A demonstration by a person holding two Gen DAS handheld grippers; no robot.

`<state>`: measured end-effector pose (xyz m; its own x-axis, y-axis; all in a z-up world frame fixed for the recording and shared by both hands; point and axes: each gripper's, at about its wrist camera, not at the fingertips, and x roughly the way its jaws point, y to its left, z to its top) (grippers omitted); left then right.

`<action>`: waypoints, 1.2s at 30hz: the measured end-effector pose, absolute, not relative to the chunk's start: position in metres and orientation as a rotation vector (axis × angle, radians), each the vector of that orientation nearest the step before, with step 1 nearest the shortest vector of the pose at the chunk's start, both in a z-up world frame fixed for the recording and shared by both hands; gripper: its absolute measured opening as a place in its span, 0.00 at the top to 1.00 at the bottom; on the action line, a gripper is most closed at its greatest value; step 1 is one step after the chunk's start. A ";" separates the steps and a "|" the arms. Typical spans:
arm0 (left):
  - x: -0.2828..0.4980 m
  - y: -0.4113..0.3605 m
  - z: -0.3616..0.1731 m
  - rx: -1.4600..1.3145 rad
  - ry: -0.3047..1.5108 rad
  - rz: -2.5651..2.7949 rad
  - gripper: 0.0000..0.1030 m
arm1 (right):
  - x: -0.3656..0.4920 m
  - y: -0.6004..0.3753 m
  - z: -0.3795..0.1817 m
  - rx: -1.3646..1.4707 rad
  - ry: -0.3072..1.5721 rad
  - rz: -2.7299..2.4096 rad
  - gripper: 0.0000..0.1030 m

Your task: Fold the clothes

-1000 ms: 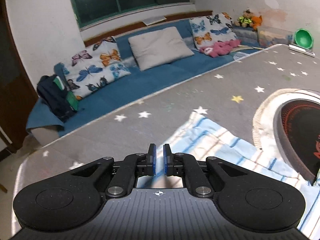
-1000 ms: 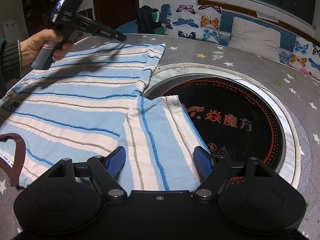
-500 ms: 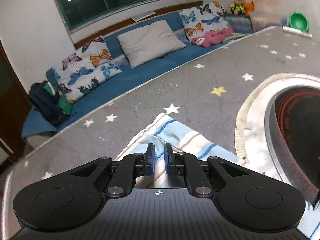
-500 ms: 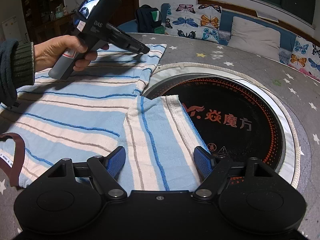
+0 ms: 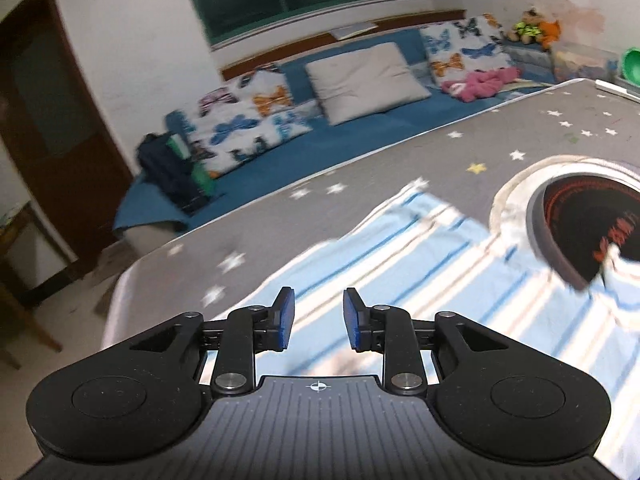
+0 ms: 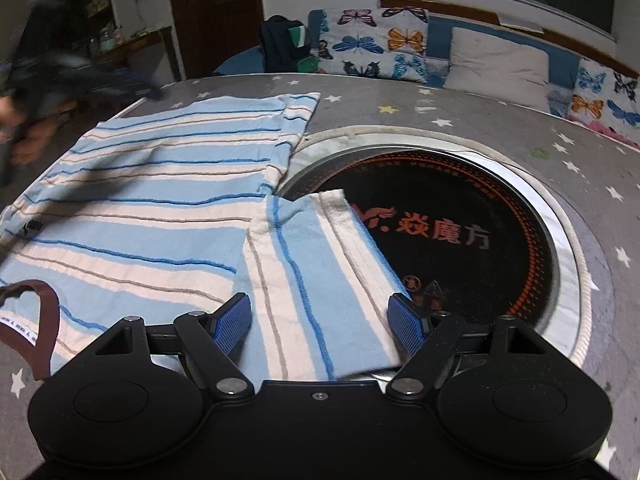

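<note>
A light-blue and cream striped T-shirt lies flat on the grey star-print table; it also shows in the left wrist view. Its sleeve lies over the black round cooktop. A dark brown collar shows at the near left. My right gripper is open, low over the sleeve, its fingers either side of it. My left gripper is open and empty above the shirt's far hem; it appears blurred in the right wrist view.
A blue sofa with butterfly cushions and a grey pillow runs beyond the table. A dark backpack sits on its end. The table edge drops off at the left. A green bowl stands far right.
My left gripper has opened and pulled back and up from the shirt's far corner, which now lies flat. The right gripper has not moved.
</note>
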<state>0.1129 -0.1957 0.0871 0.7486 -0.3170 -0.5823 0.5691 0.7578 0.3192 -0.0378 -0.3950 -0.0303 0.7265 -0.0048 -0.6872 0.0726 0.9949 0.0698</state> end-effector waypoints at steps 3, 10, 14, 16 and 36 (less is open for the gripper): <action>0.088 -0.156 0.102 0.487 0.532 -0.441 0.68 | -0.046 -0.398 -0.027 0.105 0.750 -0.070 0.24; 0.026 -0.075 0.125 0.475 0.552 -0.287 0.63 | -0.056 -0.407 -0.023 0.169 0.722 -0.110 0.24; -0.004 -0.019 0.137 0.472 0.602 -0.204 0.62 | -0.063 -0.415 -0.028 0.191 0.714 -0.147 0.24; -0.020 0.004 0.143 0.490 0.602 -0.159 0.62 | -0.066 -0.419 -0.030 0.196 0.719 -0.169 0.24; -0.088 0.092 0.081 0.303 0.681 -0.009 0.54 | -0.071 -0.419 -0.037 0.240 0.712 -0.241 0.54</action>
